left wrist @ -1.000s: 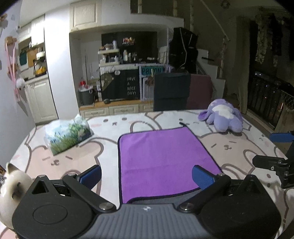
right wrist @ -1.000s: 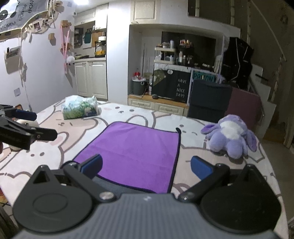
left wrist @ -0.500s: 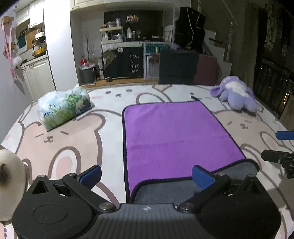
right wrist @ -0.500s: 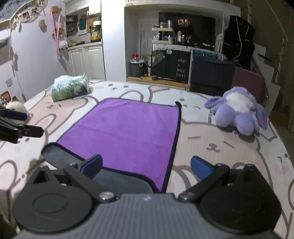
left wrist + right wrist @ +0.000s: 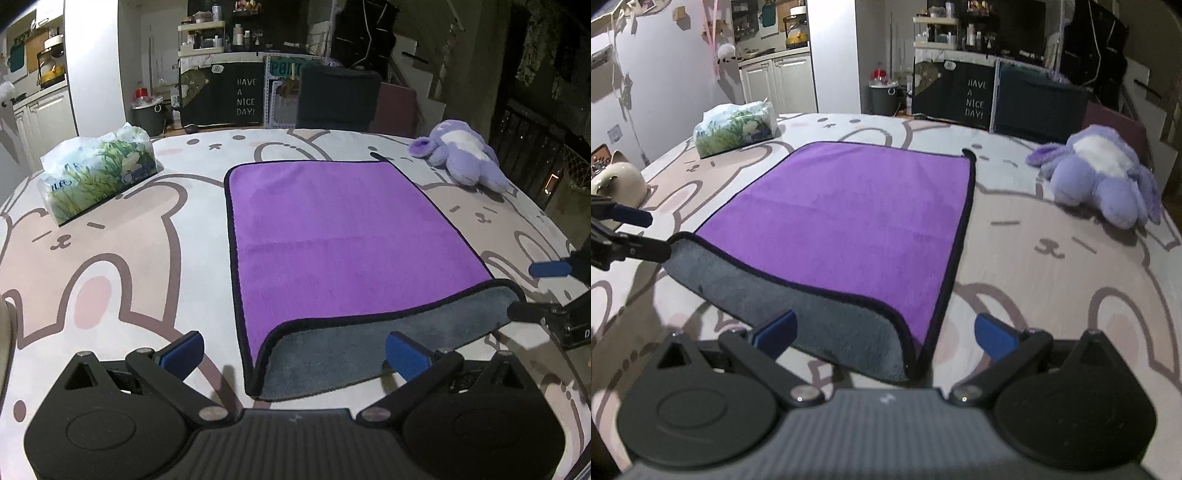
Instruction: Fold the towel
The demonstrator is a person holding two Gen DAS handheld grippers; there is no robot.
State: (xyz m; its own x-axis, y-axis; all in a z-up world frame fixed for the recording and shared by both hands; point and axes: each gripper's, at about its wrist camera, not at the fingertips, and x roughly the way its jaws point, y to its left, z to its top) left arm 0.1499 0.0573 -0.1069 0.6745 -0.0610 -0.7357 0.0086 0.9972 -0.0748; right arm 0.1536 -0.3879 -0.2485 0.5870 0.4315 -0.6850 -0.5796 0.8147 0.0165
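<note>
A purple towel [image 5: 332,240] with black trim and a grey underside lies on a bear-print table cover; it also shows in the right wrist view [image 5: 857,218]. Its near edge is folded over, grey side up [image 5: 369,350]. My left gripper [image 5: 295,352] is open, its blue pads on either side of the folded near-left corner. My right gripper [image 5: 884,334] is open over the folded near-right corner [image 5: 849,332]. Each gripper shows at the edge of the other's view, the right one [image 5: 546,291] and the left one [image 5: 624,236].
A tissue pack [image 5: 96,173] sits at the far left and a purple plush toy [image 5: 461,155] at the far right. A cream round object [image 5: 617,181] lies at the left table edge. Cabinets and a dark chair [image 5: 338,96] stand beyond the table.
Both grippers moved forward and lower over the table. The towel's near edge went from flat to folded over, showing a growing grey band.
</note>
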